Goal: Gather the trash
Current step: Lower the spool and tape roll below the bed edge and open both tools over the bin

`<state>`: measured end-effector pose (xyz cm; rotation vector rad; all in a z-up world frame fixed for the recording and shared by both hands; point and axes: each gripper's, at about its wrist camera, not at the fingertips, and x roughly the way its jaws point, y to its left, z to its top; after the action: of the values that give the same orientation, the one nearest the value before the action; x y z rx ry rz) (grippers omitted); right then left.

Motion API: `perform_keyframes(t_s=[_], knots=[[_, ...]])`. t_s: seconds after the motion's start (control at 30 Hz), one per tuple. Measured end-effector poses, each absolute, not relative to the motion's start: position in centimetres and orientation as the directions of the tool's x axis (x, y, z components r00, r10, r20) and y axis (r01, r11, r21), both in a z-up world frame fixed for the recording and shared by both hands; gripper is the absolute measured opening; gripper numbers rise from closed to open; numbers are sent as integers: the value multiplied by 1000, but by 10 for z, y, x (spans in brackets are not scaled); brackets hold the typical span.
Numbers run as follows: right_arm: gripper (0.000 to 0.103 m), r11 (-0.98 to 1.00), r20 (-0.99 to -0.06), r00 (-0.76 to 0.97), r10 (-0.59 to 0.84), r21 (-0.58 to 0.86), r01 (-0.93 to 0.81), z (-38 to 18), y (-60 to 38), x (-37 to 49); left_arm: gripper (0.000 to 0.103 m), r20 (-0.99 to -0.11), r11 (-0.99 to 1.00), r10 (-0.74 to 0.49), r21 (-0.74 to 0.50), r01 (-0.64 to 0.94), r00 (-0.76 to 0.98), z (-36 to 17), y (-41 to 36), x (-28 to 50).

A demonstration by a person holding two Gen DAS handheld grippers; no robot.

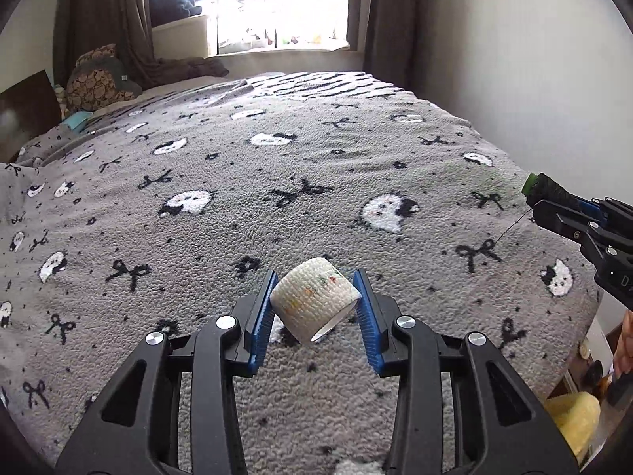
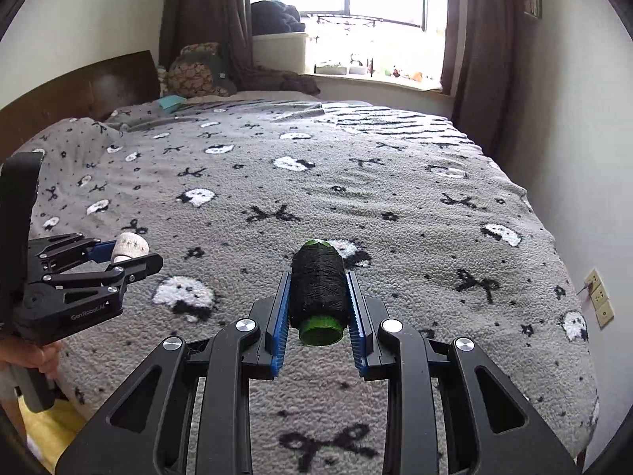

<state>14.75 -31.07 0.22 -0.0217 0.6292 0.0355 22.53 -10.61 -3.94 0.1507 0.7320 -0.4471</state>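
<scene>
The left gripper is clenched on a roll of white bandage tape, its blue pads pressing the roll from both sides. The roll sits tilted between the fingers, its open core facing down and toward the camera, and it is held above the grey blanket that covers the bed. In the right wrist view the same roll shows at the tip of the left gripper, over the near left part of the blanket.

The right gripper is closed around a spool of black thread with green end caps, the spool lying lengthwise between the pads, also above the blanket. From the left wrist view the spool and the right gripper appear over the blanket's right edge, a loose thread trailing down from them.

Beyond the blanket's far end is a window with brown curtains.
</scene>
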Motion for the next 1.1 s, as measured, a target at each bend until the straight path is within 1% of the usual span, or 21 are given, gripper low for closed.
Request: perform_keyframes(t_s=[0.23,0.37,0.43,0.57,0.63,0.77,0.97,1.1], knots=[[27,996,-520,852,64,-24,-89,25,-294,76,37,-607,891,-340,35,452,718,-7,-93,150],[27,993,-501,861,83,-34,-115,25,-282,41,37,-587,890,-356,24,455,727,-6,-80,112],[27,992,-501,860,96,-28,-127,21,-277,25,37,-574,895,-344,38,444,743,-8,-74,91],[27,986,-530,837,135,-10,-165,1,-265,-6,37,-568,888,-363,30,459,739,-21,-63,49],[27,985,-554,821,138,-11,-173,-12,-259,-18,37,-581,885,-366,24,465,727,-32,-59,32],[27,977,-637,751,171,13,-211,-50,-247,-37,37,-620,879,-351,40,475,701,-62,-56,7],[27,978,-735,658,164,35,-204,-101,-239,-57,37,-706,870,-340,15,493,622,-111,-53,-20],[27,980,-782,599,176,83,-179,-133,-237,-64,37,-778,870,-332,-35,491,534,-152,-49,-29]])
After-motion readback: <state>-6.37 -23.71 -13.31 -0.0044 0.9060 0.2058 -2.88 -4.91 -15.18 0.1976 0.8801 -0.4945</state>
